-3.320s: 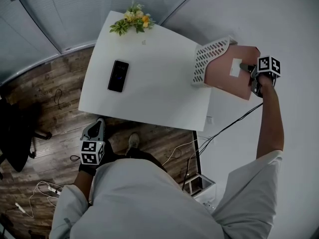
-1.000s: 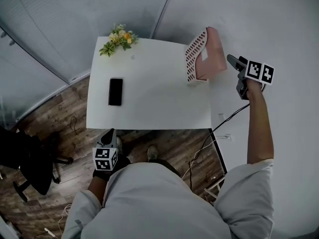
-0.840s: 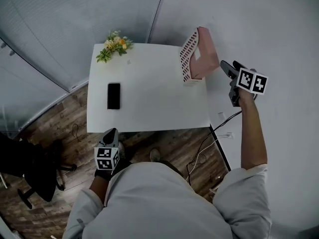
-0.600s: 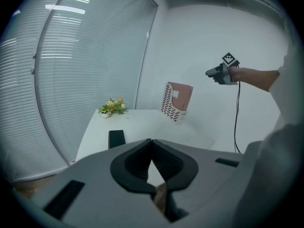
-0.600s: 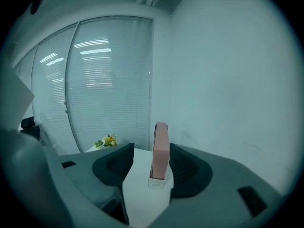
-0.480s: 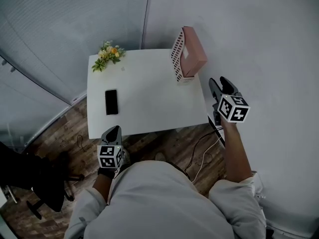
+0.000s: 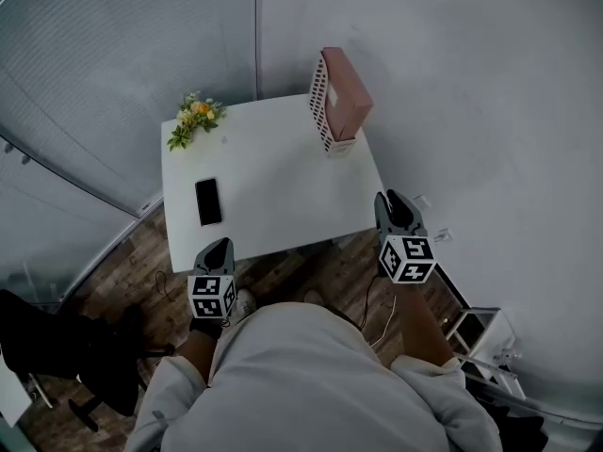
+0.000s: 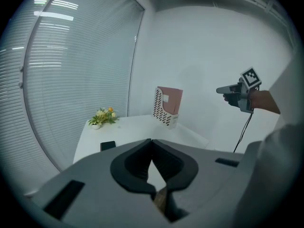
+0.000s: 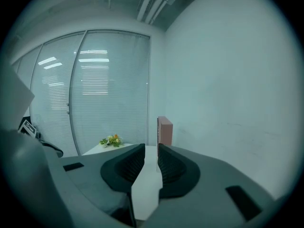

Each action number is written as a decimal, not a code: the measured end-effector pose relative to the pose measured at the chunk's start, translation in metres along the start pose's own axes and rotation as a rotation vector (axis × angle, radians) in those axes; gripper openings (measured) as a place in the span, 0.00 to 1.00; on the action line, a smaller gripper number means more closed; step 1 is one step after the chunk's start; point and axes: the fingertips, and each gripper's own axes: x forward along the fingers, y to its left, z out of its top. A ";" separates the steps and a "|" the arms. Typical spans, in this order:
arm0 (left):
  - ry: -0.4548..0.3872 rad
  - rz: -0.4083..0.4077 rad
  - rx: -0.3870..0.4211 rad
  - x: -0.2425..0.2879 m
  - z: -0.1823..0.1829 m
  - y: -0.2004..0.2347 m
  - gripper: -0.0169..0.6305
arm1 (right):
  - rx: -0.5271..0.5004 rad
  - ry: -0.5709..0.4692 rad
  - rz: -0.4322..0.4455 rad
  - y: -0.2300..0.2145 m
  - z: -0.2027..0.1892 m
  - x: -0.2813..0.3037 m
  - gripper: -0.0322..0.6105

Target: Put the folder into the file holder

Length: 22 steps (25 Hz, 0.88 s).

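Note:
The pink folder (image 7: 346, 101) stands upright inside the white perforated file holder (image 7: 321, 114) at the table's far right corner; both show in the left gripper view, folder (image 8: 171, 100) and file holder (image 8: 161, 114). My right gripper (image 7: 391, 200) hangs off the table's front right corner, well short of the holder. Its jaws have just been closing; a narrow gap remains with nothing between them (image 9: 151, 147). My left gripper (image 7: 218, 246) is at the table's front left edge, shut and empty (image 8: 151, 140).
A black phone (image 7: 207, 201) lies on the left of the white table (image 7: 273, 182). A small flower bunch (image 7: 193, 119) sits at the far left corner. Walls close in behind and to the right. A dark chair (image 7: 66, 342) and cables are on the wood floor.
My right gripper let go of the folder, which now stands in the holder, and drew back to the table's front right corner. The left gripper rose a little.

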 end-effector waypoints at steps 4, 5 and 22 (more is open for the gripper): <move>-0.002 -0.015 0.012 0.000 0.002 -0.007 0.04 | -0.006 -0.011 -0.022 0.007 -0.013 -0.016 0.14; -0.002 -0.019 0.015 0.000 0.002 -0.009 0.04 | -0.009 -0.014 -0.028 0.008 -0.016 -0.020 0.13; 0.004 -0.052 0.042 0.004 0.001 -0.028 0.04 | 0.002 0.005 -0.058 0.026 -0.067 -0.054 0.07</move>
